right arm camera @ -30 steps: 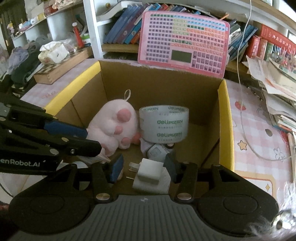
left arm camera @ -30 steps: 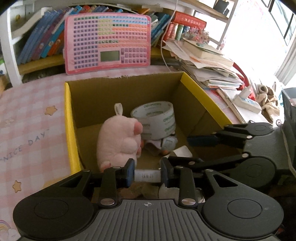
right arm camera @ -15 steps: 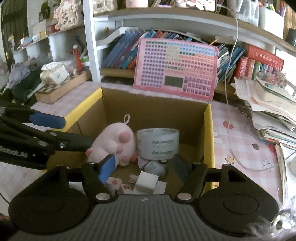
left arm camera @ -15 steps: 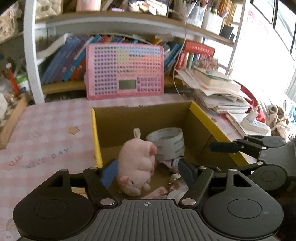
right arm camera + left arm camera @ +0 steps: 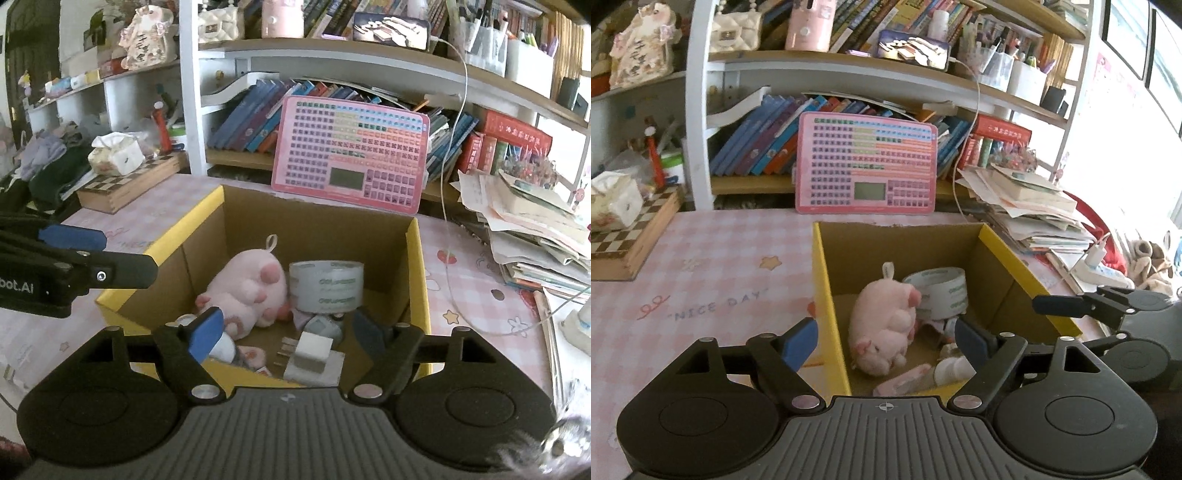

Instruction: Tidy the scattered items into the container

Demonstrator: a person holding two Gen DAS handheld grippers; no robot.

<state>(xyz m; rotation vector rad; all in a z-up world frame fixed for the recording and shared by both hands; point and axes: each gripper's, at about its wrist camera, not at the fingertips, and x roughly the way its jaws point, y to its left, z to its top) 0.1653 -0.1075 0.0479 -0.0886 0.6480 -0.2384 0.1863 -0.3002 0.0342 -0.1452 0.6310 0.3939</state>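
Observation:
A cardboard box [image 5: 823, 295] with yellow rims holds a pink plush pig [image 5: 882, 332], a roll of clear tape [image 5: 942, 291] and small items. My left gripper [image 5: 886, 341] hovers above its near edge, jaws opening, nothing between the pads. A white tube [image 5: 953, 367] and a pink packet [image 5: 905, 380] lie below it. In the right wrist view my right gripper [image 5: 287, 332] also hangs over the box [image 5: 415, 280], jaws opening and empty. Under it lies a white charger plug [image 5: 312, 350], beside the pig [image 5: 247, 291] and the tape [image 5: 325, 286].
A pink toy keyboard [image 5: 866, 164] leans on the bookshelf behind the box. A stack of papers [image 5: 1027, 206] and a power strip [image 5: 1100, 269] crowd the right. A chessboard box [image 5: 624, 236] with a tissue pack sits far left. Pink checked cloth [image 5: 713, 291] covers the table.
Both grippers have let go and opened, the left off the white tube and the right off the charger plug. Both have risen and drawn back from the box.

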